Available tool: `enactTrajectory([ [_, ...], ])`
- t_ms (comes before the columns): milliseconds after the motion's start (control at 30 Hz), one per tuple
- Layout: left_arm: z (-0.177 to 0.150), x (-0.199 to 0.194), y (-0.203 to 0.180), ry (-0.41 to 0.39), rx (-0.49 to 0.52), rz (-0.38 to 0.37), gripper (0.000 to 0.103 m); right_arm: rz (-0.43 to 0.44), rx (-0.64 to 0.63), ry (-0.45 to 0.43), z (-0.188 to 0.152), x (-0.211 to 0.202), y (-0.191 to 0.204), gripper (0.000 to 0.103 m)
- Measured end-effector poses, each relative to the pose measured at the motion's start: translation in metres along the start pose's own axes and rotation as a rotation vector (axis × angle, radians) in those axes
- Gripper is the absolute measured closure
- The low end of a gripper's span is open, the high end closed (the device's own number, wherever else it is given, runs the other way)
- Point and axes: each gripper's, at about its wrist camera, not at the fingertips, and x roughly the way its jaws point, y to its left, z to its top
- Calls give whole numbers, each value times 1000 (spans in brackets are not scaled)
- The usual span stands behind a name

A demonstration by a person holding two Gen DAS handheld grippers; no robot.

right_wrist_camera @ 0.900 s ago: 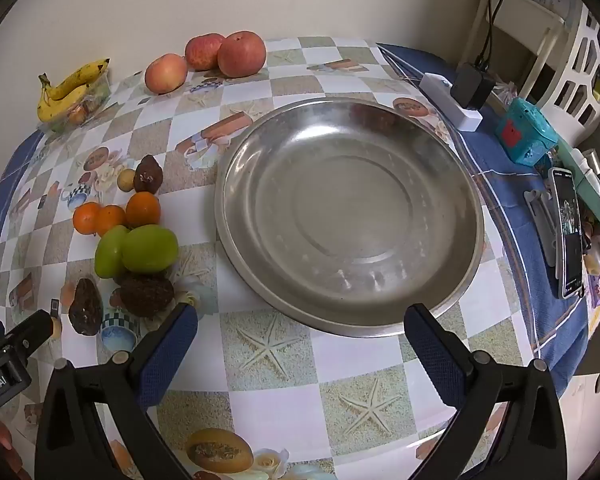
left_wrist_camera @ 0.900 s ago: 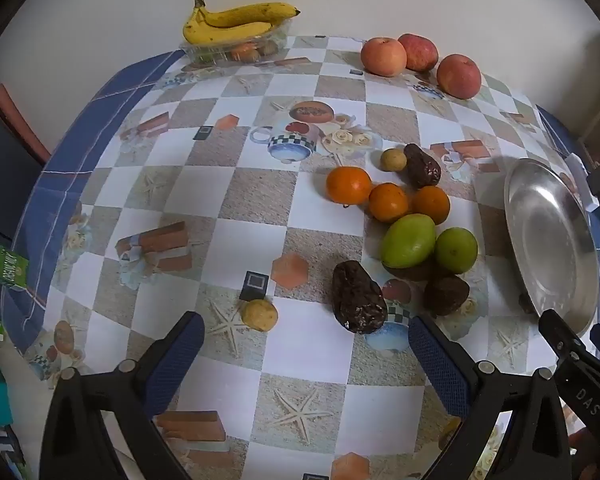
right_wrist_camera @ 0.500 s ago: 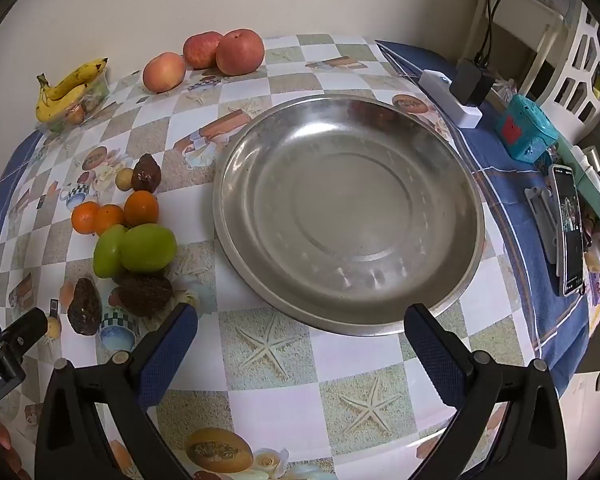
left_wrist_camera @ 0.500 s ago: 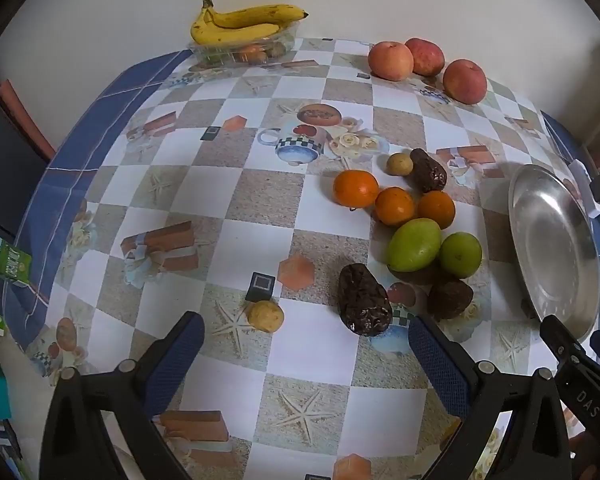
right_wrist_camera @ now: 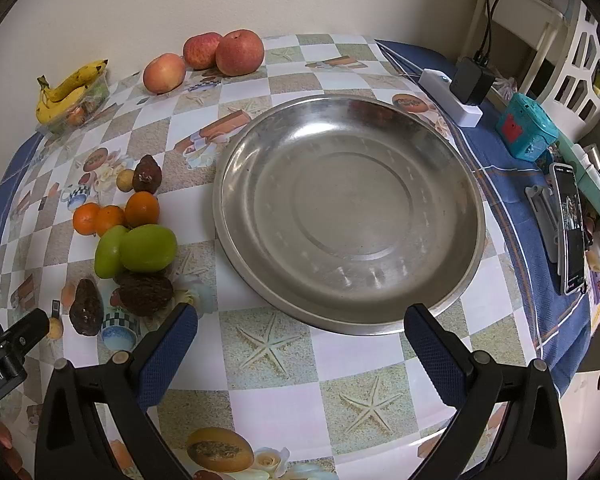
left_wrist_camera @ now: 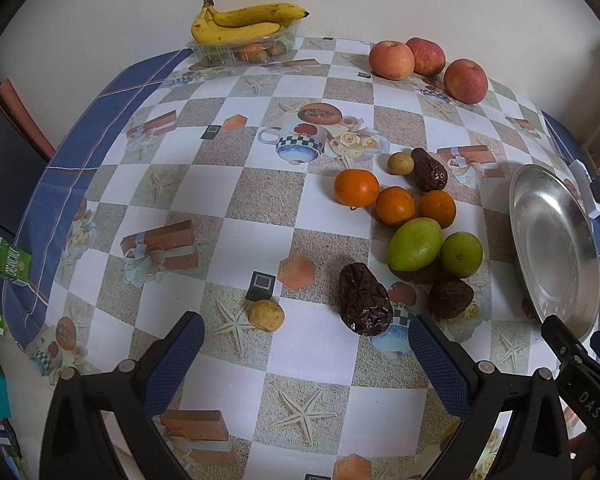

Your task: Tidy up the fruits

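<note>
My left gripper (left_wrist_camera: 306, 336) hangs open above the table's near side, nothing between its fingers. Just beyond it lie a small yellow fruit (left_wrist_camera: 265, 315) and a dark wrinkled avocado (left_wrist_camera: 365, 298). Further right sit two green mangoes (left_wrist_camera: 415, 244), three oranges (left_wrist_camera: 395, 205), another dark avocado (left_wrist_camera: 429, 169) and a rounder dark fruit (left_wrist_camera: 450, 297). Three apples (left_wrist_camera: 391, 59) and bananas (left_wrist_camera: 244, 24) in a clear tray stand at the back. My right gripper (right_wrist_camera: 300, 332) is open over the near rim of the bare steel plate (right_wrist_camera: 452, 296).
A checked tablecloth (left_wrist_camera: 236, 200) covers the table. Right of the plate lie a phone (right_wrist_camera: 570, 228), a teal toy (right_wrist_camera: 526, 130) and a white power strip with a black charger (right_wrist_camera: 466, 88). A green carton (left_wrist_camera: 6, 258) sits off the table's left edge.
The left wrist view has shifted slightly, so the fruits sit a little lower and further right in it. The right wrist view has barely moved. Both grippers stay open.
</note>
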Motion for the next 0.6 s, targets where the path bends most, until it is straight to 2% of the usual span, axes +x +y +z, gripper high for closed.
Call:
enactTrajectory([
  [600, -1, 1, 1, 4, -3, -3, 0, 6, 5, 6, 1, 1, 0, 0],
])
